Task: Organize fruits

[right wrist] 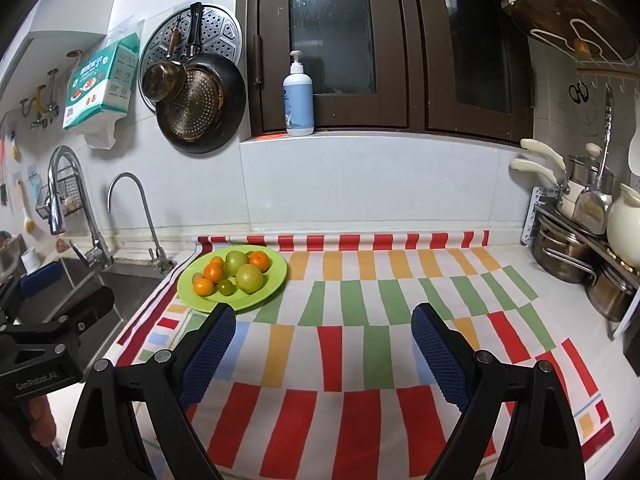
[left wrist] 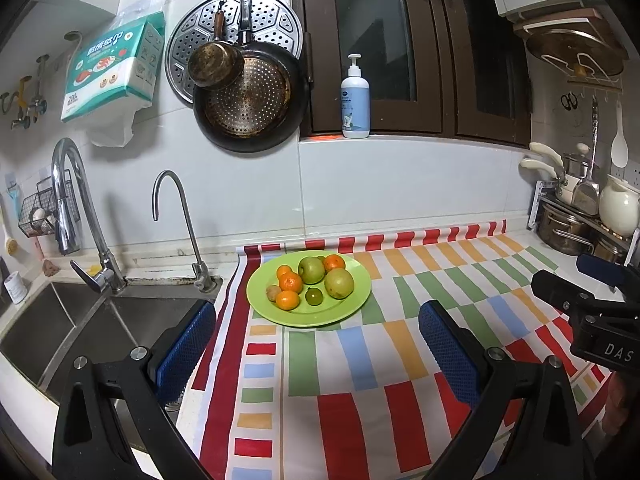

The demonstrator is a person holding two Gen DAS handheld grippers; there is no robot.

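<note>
Right now, as I read it from my two wrist views, taking the green plate as my landmark:

Green plate (left wrist: 352,300): I see it on the striped cloth (left wrist: 340,360), at the cloth's far corner on the sink side, just beside the steel sink (left wrist: 60,328).

Fruit on the plate: I count two large green apples (left wrist: 339,283), several oranges (left wrist: 290,282), one small green citrus (left wrist: 314,296) toward the near rim, and a small brownish fruit (left wrist: 273,293) at the rim nearest the sink. All of it sits in one cluster, pieces touching or just beside each other.

Left gripper (left wrist: 316,352): my jaws are spread wide with nothing between the blue pads. The plate lies ahead of the fingertips, apart from them, roughly in line with the gap and a bit toward the sink-side finger.

Right gripper (right wrist: 324,352): also spread wide, nothing held. The plate (right wrist: 276,280) is ahead and off to the sink side; its near rim sits just past the tip of my sink-side finger (right wrist: 208,356), though I cannot tell whether they touch. Bare cloth lies below the gap.

Grippers to each other: each shows at the edge of the other's view, the right one farther from the plate.
</note>
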